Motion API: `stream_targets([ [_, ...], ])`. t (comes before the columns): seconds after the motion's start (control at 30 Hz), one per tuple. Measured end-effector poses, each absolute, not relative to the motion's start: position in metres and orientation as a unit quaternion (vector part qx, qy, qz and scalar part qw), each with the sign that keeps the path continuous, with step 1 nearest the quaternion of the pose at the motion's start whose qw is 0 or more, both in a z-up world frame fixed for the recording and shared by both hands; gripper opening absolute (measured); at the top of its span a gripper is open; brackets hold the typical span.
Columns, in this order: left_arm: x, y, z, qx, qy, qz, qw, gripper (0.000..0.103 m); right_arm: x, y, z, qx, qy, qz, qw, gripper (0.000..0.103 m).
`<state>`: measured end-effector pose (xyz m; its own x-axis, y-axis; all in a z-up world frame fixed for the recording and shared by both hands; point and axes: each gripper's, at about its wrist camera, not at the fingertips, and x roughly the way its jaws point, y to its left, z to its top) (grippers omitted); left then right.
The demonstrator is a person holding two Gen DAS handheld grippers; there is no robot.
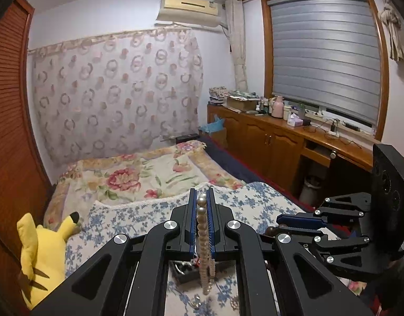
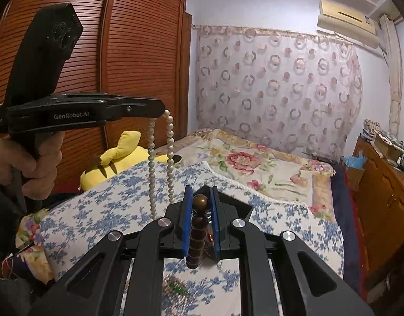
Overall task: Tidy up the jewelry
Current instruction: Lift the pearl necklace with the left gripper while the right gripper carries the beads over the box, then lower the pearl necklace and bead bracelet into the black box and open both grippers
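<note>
The left gripper [image 1: 202, 197] is clamping a pearl necklace [image 1: 202, 226] between its blue pads at the lower centre of the left wrist view; in the right wrist view the strand is hanging as a loose double loop below the gripper tip, left of centre. The right gripper [image 2: 201, 200] is gripping a strand of dark wooden beads [image 2: 198, 226] at the lower centre of its own view. Both strands are hanging above the blue floral blanket [image 2: 102, 205] on the bed.

Risks:
- The round pearls are seating on a narrow contact line, so a jolt is likely to slip them free.
- The swinging loops are hanging close together and may tangle.
- More jewelry [image 1: 235, 302] is lying on the blanket below; a trailing end may snag it.
</note>
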<state>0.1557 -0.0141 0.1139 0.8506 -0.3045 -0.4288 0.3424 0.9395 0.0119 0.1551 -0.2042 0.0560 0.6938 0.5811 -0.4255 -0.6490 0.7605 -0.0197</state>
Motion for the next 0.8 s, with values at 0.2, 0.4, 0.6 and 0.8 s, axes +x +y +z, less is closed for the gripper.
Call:
stream_targets([
  [0.2,0.183,-0.011,0.130,0.037,0.210,-0.171,0.962,0.006,0.182,-0.198,0.061,-0.082,0.199,0.341,0.915,0.015],
  [0.4,0.223,-0.016,0.118,0.047,0.230,-0.171,0.957,0.006,0.212,-0.189,0.050,-0.087,0.211,0.341,0.912,0.015],
  [0.6,0.263,-0.014,0.082,0.042,0.264,-0.168,0.949,0.006,0.241,-0.183,0.026,-0.084,0.238,0.345,0.904,0.015],
  [0.8,0.293,-0.007,0.045,0.032,0.295,-0.167,0.940,0.006,0.264,-0.177,0.002,-0.085,0.264,0.350,0.895,0.015],
])
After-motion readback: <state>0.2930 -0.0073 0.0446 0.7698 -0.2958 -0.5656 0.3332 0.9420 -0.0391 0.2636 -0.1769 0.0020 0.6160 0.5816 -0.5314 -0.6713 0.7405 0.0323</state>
